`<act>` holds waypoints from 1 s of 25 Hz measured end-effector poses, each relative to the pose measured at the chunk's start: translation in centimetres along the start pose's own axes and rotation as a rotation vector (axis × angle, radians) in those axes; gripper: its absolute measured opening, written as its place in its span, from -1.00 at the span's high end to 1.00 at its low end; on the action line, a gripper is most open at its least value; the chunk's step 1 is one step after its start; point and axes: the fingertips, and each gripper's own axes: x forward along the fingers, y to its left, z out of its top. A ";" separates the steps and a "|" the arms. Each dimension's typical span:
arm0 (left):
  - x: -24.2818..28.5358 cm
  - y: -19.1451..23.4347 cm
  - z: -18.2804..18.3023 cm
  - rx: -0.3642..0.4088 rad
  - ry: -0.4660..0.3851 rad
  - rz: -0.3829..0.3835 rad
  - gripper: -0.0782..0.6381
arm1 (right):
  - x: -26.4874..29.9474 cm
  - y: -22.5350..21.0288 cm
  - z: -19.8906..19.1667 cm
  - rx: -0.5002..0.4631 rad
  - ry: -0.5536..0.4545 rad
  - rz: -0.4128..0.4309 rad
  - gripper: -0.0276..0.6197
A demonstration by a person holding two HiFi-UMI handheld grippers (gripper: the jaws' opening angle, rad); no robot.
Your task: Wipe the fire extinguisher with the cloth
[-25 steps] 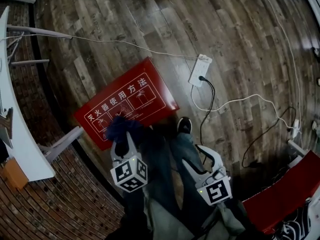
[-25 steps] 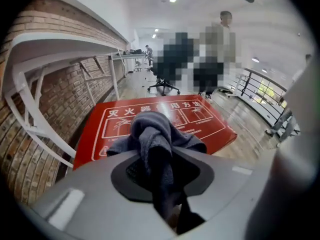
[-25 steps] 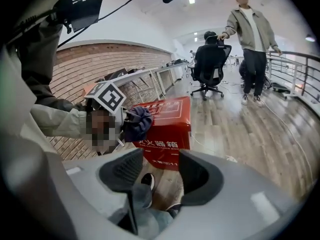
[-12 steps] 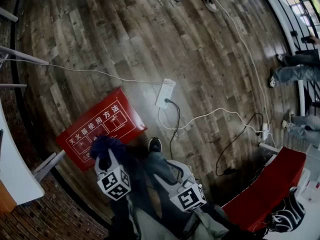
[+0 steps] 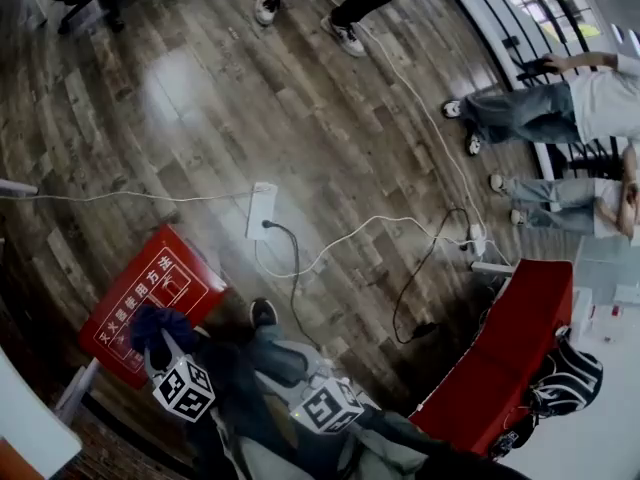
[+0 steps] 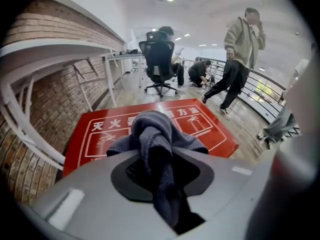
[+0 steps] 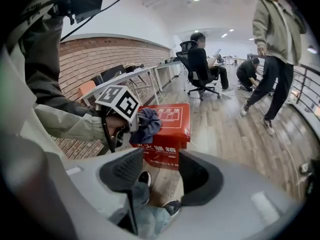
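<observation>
A red fire-extinguisher box (image 5: 140, 303) with white print stands on the wooden floor by the brick wall; no extinguisher itself shows. My left gripper (image 6: 157, 156) is shut on a bunched dark blue cloth (image 6: 155, 129), which hangs just over the near part of the box lid (image 6: 210, 129). The right gripper view shows that cloth (image 7: 148, 124) against the box (image 7: 167, 134) from the side. My right gripper (image 7: 161, 171) stands open and holds nothing, back from the box, with my shoes and floor showing through its jaws. In the head view both grippers sit low, left (image 5: 165, 343) and right (image 5: 275, 363).
A white power strip (image 5: 262, 208) with trailing cables lies on the floor beyond the box. Another red box (image 5: 500, 358) stands at the right by a railing. Several people stand or sit around, one on an office chair (image 6: 159, 66). White desk legs (image 6: 20, 129) line the brick wall.
The head view has swung up, so box and grippers now sit lower left and people appear top right. The left gripper still holds the cloth over the box; the right stays open.
</observation>
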 end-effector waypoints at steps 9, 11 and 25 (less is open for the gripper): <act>0.6 -2.6 0.4 0.091 0.019 -0.044 0.53 | -0.4 -0.8 1.6 0.024 -0.006 -0.077 0.23; 0.0 -0.1 0.1 0.082 0.025 -0.012 0.53 | 0.1 -0.8 2.1 0.038 -0.011 -0.091 0.23; -0.6 6.1 0.1 0.170 0.007 -0.049 0.53 | 9.3 4.2 6.4 0.015 0.028 -0.007 0.23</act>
